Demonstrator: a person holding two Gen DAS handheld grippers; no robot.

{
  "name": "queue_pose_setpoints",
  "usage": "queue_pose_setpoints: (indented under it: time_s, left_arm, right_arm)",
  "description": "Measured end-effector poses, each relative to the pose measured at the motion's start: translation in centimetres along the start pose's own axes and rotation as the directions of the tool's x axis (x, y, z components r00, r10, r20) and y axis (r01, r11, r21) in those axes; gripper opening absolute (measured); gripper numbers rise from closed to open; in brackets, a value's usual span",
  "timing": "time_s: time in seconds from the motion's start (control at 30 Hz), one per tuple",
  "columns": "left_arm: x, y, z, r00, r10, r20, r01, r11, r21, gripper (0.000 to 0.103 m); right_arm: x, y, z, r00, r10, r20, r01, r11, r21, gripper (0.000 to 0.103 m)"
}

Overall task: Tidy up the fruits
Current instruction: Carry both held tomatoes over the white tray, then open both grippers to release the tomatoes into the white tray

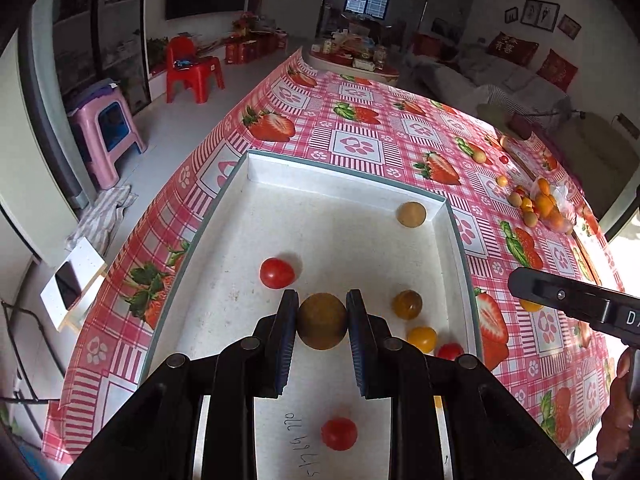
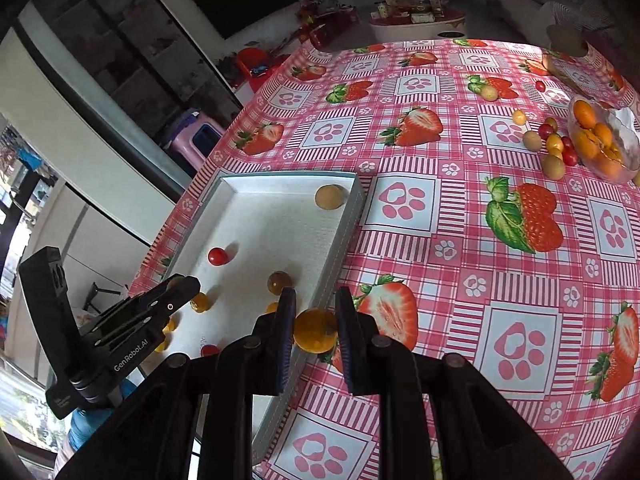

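Left tongs (image 1: 322,320) round brown fruit (image 1: 322,321) (underside hidden)

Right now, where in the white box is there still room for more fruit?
The box's far-left half is bare, from the back wall down to the red tomato. The near-right corner is crowded around the yellow tomato. The left claw holds a brown fruit mid-box.

Daylit room, soft shadows, strong fisheye bending and dark vignetted corners.
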State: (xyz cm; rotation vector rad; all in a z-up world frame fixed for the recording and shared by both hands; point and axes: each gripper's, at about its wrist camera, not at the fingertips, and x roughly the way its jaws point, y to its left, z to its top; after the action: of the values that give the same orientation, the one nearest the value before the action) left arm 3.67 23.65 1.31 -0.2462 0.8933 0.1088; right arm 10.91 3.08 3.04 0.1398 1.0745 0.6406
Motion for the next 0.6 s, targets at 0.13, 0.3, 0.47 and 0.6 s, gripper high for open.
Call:
queue_pose_setpoints:
  time_s: [0.13, 0.3, 0.47, 0.6]
  left_arm:
    - [1.7, -0.8, 0.4, 0.999, 0.023, -0.028, -0.022, 0.999, 0.045, 0.026]
    - [3.1, -1.3, 0.5, 0.997, 0.036, -0.070, -0.032, 0.998, 0.060, 0.026]
    - [3.7, -1.6, 0.2, 0.994, 0.058, -0.094, -0.050, 0.995, 0.083, 0.026]
    - [4.0, -1.7, 0.2, 0.990, 0.083, -0.112, -0.073, 0.993, 0.093, 0.026]
  right_arm:
    - [3.5, 0.8, 2.1, 0.999, -0.006, -0.043, 0.006, 1.000, -0.002, 0.022]
    - [7.6, 0.8, 3.9, 0.994, -0.013, -0.109, 0.014, 1.000, 0.013, 0.022]
    - [10.0, 1.5, 4.3, 0.988, -0.061, -0.141, 0.057, 0.998, -0.033, 0.022]
    - [10.9, 2.6, 4.4, 0.981, -0.114, -0.160, 0.097, 0.990, -0.106, 0.022]
